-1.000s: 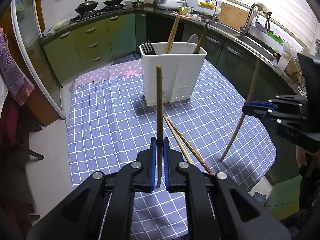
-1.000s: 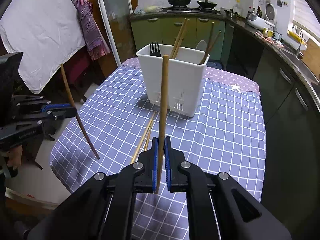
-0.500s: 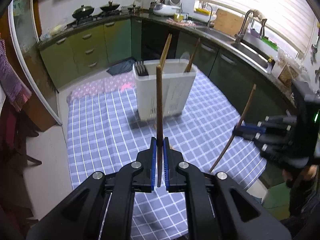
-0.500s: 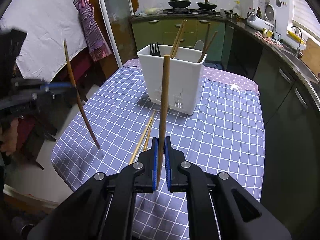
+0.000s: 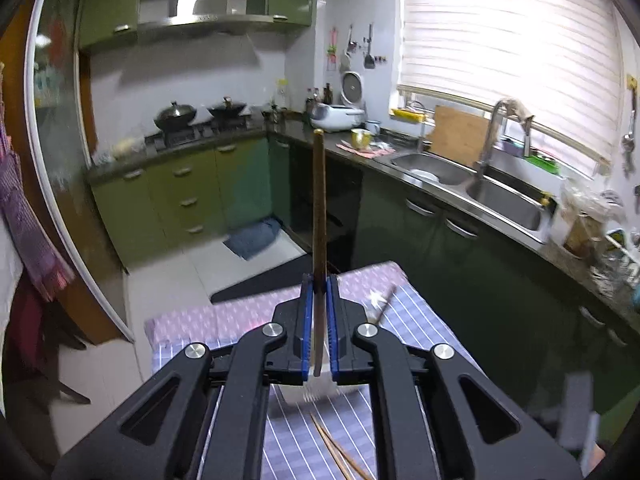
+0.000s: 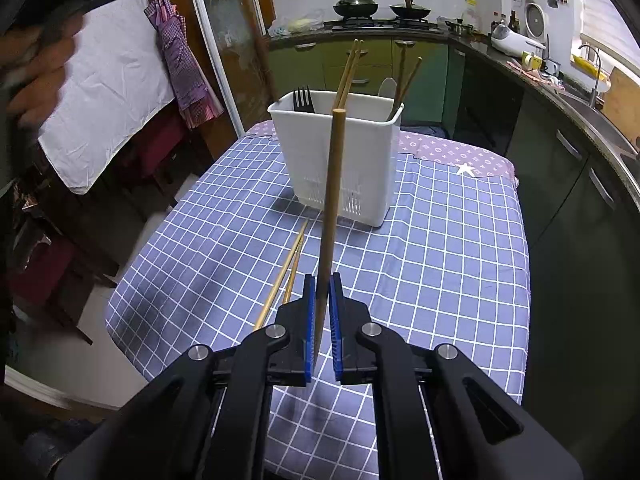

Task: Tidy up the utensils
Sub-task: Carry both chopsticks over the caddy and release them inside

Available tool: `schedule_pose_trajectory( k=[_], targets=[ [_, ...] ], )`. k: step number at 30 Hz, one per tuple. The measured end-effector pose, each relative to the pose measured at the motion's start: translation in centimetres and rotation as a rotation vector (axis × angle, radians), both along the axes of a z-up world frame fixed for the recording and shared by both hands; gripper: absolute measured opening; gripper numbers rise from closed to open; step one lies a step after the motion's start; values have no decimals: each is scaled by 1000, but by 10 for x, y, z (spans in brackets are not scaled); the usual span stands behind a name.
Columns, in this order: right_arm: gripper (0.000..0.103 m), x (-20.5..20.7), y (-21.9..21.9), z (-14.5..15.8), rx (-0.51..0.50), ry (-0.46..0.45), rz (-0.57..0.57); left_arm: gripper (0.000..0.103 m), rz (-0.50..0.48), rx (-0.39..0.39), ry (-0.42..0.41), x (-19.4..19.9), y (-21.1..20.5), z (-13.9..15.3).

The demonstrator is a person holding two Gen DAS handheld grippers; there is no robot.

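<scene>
A home kitchen is shown; green cabinets [image 5: 188, 192] are fitted along the walls under a dark counter; two lidded woks [image 5: 176, 114] are placed on a gas stove, below an extractor hood [image 5: 200, 4]; a steel double sink [image 5: 472, 184] with a tall tap [image 5: 494, 132] is set under a window with blinds [image 5: 508, 48]; a rice cooker [image 5: 340, 114] and a wooden cutting board [image 5: 458, 136] are seen beside it; an apron [image 6: 180, 64] is hung near the door.

Left claw [image 5: 319, 312] clamped on a chopstick [image 5: 319, 216], angled shallowly; right claw [image 6: 322, 320] clamped on another chopstick [image 6: 332, 200], pitched steeply downward.
</scene>
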State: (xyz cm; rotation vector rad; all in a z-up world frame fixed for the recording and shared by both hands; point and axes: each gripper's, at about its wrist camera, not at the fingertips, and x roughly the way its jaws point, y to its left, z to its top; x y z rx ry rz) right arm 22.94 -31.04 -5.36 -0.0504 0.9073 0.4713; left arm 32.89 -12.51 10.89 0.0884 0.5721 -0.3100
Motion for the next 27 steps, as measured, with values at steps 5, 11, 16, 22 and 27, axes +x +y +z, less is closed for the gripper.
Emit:
schedule_pose_trajectory(
  k=[5, 11, 16, 22, 27],
  targets=[
    [8, 0, -3, 0, 9, 1, 2, 7, 29, 2, 47, 37, -9, -30],
    [8, 4, -8, 12, 24, -12, -4, 8, 51, 38, 209, 61, -6, -82],
    [8, 13, -10, 41, 46, -66, -23, 24, 48, 32, 235, 48, 7, -88],
    [8, 44, -17, 104, 162, -184, -69, 29, 59, 7, 241, 5, 35, -73],
    [8, 77, -19, 156, 287, -327, -135, 33, 43, 35, 270, -31, 52, -73]
  ],
)
